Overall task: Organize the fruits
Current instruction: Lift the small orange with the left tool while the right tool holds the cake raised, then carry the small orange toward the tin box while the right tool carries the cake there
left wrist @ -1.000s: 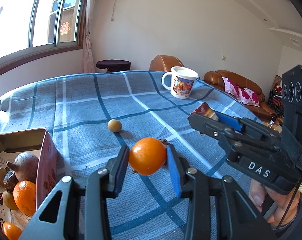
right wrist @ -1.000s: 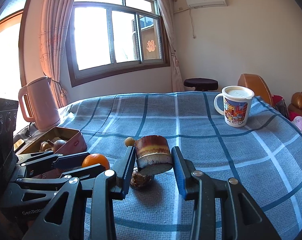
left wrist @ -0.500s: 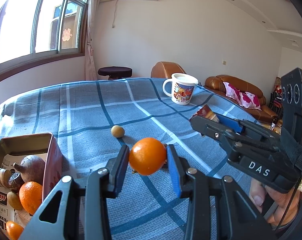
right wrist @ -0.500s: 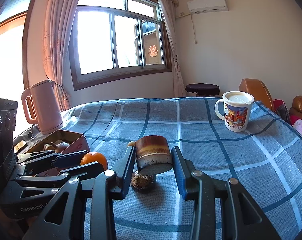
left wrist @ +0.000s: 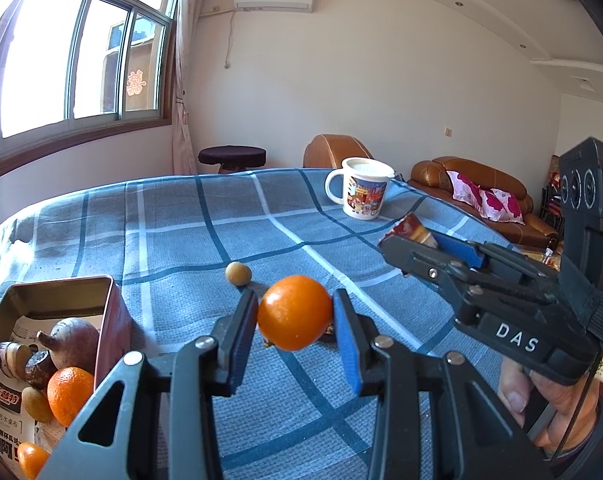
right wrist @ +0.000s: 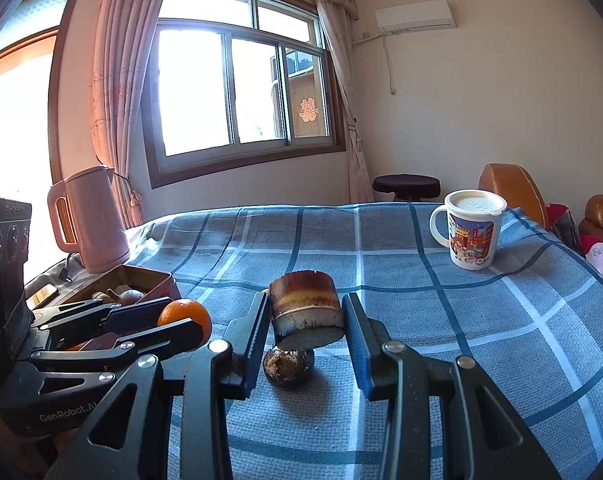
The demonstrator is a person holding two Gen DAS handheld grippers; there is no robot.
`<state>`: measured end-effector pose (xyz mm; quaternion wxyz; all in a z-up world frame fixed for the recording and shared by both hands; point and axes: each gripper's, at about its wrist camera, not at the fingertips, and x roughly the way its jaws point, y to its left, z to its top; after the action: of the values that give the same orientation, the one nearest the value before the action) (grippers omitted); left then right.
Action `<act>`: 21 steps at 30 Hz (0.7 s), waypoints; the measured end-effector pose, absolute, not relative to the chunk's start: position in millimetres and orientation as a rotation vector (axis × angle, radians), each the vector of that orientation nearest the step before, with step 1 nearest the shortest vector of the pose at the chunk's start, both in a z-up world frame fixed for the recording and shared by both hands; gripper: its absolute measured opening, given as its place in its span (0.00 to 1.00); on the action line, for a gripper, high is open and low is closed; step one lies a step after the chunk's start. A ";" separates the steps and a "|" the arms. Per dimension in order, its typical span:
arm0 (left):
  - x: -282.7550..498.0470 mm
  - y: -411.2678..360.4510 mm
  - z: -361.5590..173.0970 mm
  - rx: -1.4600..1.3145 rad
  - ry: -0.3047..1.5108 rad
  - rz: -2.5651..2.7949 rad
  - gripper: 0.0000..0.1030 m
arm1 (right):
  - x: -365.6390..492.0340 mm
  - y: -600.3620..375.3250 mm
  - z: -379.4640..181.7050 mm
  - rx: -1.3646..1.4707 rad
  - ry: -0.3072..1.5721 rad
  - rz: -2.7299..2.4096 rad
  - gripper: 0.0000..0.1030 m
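Left gripper [left wrist: 295,312] fingers clamp an orange [left wrist: 294,311] — right gripper [right wrist: 306,316] a cane segment [right wrist: 305,308].

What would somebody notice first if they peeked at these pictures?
Probably the bright orange pinched in the left gripper above the blue checked tablecloth. Next, the brown sugarcane chunk gripped by the right gripper, and the tin box of fruit at the left.
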<state>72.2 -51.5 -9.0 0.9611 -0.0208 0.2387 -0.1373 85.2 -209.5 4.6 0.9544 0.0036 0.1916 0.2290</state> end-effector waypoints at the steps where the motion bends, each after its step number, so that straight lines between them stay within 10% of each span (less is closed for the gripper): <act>1: 71.4 -51.4 -8.4 -0.042 0.480 -0.276 0.39 | 84.6 -209.6 4.8 0.007 0.385 0.467 0.38; 21: 60.0 -47.5 -3.0 -0.036 0.418 -0.260 0.39 | 74.6 -210.5 7.8 0.000 0.341 0.483 0.38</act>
<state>60.0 -47.5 -3.0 0.9697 -0.0176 0.2070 -0.1289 74.6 -210.5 7.8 0.9566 -0.0002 0.1681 0.2381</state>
